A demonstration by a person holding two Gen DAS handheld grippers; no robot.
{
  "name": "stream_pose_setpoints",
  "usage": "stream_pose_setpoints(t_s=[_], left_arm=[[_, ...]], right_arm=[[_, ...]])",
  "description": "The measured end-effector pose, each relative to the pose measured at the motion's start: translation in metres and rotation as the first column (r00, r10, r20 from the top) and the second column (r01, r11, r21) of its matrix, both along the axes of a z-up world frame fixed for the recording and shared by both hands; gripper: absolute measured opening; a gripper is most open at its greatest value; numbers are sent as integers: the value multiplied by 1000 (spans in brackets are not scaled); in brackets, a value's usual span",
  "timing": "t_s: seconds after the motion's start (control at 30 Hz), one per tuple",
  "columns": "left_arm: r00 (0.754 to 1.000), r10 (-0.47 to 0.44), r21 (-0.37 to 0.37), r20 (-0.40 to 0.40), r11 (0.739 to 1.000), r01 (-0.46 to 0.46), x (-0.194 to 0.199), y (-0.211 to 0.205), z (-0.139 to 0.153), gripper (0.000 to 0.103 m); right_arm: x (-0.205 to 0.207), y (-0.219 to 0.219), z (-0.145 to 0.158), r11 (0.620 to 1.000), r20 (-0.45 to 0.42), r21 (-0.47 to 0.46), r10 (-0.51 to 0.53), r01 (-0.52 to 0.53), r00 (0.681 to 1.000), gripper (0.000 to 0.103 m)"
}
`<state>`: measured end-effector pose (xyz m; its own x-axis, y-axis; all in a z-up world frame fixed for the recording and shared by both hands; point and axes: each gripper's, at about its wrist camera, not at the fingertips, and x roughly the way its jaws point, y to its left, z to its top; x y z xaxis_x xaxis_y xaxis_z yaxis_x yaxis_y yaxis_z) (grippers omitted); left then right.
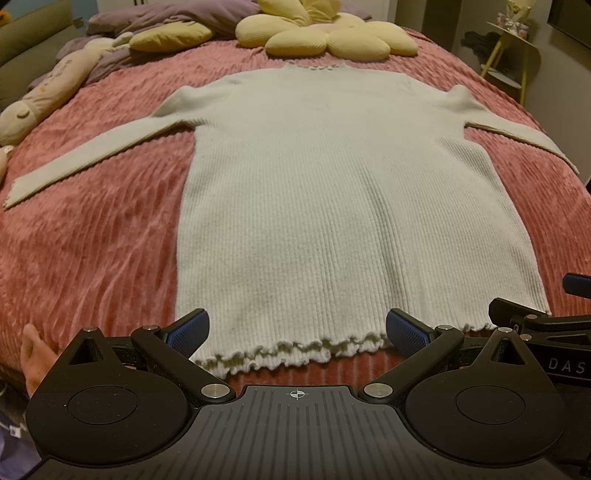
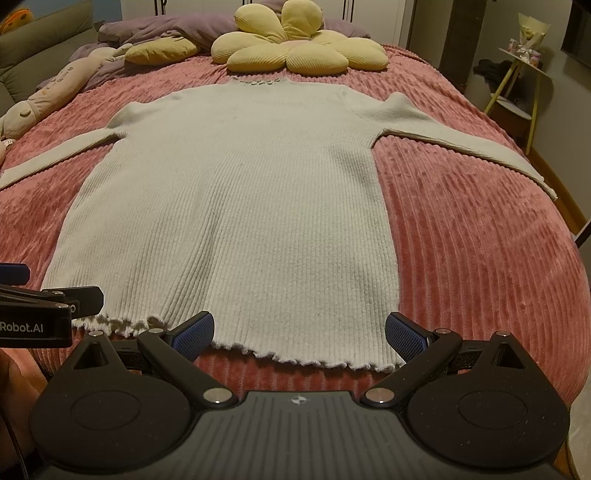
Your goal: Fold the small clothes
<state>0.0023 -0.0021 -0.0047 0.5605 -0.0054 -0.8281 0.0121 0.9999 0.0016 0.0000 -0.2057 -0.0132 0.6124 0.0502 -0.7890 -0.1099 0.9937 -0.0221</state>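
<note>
A pale ribbed long-sleeved sweater lies flat on a pink ribbed bedspread, collar at the far end, both sleeves spread out sideways, frilled hem nearest me. My left gripper is open just above the hem's left part, nothing between its blue pads. My right gripper is open over the hem's right part, also empty. Part of the right gripper shows at the right edge of the left wrist view, and part of the left gripper at the left edge of the right wrist view.
A yellow flower-shaped cushion and a purple duvet lie at the head of the bed. A plush toy lies along the left side. A small yellow-legged side table stands to the right of the bed.
</note>
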Motion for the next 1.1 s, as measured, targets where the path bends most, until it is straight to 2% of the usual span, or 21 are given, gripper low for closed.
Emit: stream_pose_setpoints(t_s=[1.1], left_arm=[[1000,-1,-7,-9,1000,1,-1,-2,-3,103]], right_arm=[[-3,0,1,1000,30,-10,-8,8,1000,99]])
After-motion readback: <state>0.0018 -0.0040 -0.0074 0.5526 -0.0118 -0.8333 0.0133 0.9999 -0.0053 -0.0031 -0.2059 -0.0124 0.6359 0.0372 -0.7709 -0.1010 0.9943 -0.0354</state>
